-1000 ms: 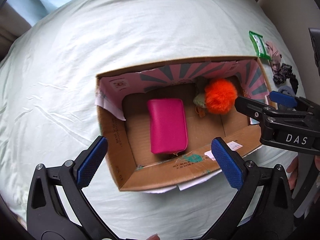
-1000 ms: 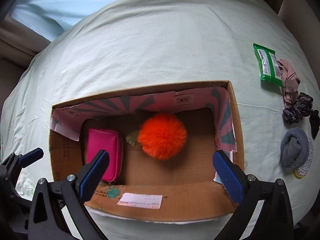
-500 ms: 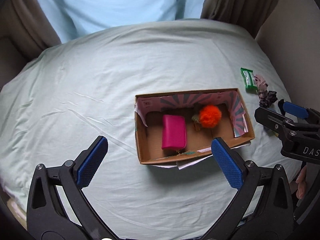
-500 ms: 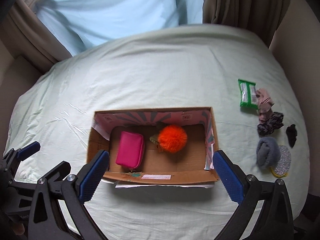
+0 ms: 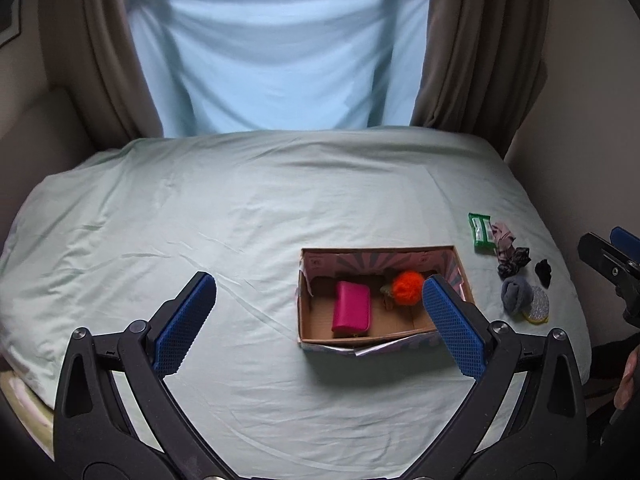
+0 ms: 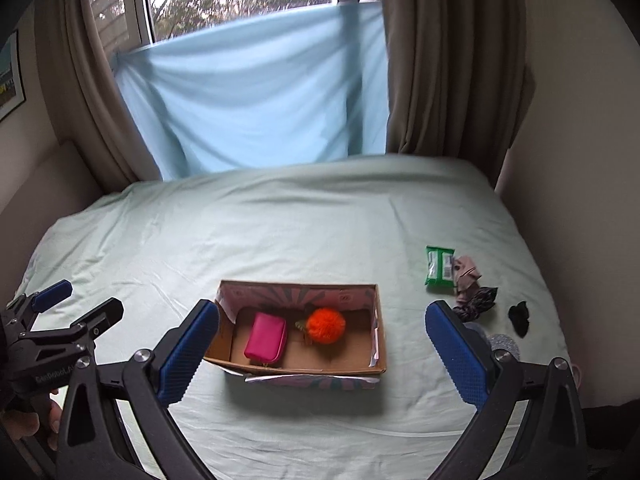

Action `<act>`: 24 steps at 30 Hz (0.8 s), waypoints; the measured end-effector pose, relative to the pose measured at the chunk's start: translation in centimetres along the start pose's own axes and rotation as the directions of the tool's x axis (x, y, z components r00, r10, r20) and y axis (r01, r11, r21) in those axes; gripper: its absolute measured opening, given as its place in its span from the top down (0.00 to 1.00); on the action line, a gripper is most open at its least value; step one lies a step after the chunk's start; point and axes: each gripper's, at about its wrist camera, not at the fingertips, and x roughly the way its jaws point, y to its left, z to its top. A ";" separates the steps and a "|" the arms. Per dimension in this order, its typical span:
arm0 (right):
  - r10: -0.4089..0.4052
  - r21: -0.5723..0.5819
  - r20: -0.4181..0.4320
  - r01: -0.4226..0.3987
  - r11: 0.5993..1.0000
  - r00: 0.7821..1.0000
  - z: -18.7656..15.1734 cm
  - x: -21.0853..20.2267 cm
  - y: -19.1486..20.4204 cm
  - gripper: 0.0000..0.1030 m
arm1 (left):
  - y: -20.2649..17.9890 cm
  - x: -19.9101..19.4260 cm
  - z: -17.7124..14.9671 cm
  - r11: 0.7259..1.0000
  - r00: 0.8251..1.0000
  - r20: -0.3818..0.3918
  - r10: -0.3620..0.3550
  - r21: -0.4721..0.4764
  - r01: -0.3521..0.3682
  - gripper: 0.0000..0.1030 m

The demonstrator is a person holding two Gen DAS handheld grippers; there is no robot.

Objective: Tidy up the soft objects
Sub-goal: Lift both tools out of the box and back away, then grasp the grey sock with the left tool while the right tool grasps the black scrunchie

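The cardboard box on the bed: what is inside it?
The cardboard box holds a pink pouch and an orange pompom. A small greenish thing lies half hidden behind the pompom; I cannot identify it.

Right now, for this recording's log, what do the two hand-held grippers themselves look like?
Both match: the left gripper and right gripper have black, curved plastic arms joined with silver bolts, ending in jaws faced with blue cross-hatched rubber pads. The left gripper's black body carries faint white lettering, too blurred to read. Bare fingers grip its handle; no cables show.
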 end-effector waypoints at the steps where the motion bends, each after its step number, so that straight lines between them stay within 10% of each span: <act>1: -0.003 0.003 0.017 0.003 1.000 1.000 -0.1 -0.7 -0.2 0.00 | 0.0 -0.4 0.0 1.000 1.000 0.006 -0.005 -0.005 0.005 0.00; 13: -0.088 0.040 0.124 0.084 0.996 0.988 -1.3 -5.6 -5.0 0.00 | -3.7 -2.2 0.3 1.000 0.995 0.100 0.000 -0.017 0.001 0.00; 24: -0.110 0.125 0.118 0.095 0.988 0.987 -1.2 -5.7 -16.5 0.00 | -14.8 -0.9 0.3 1.000 0.998 0.068 0.013 -0.018 -0.012 0.00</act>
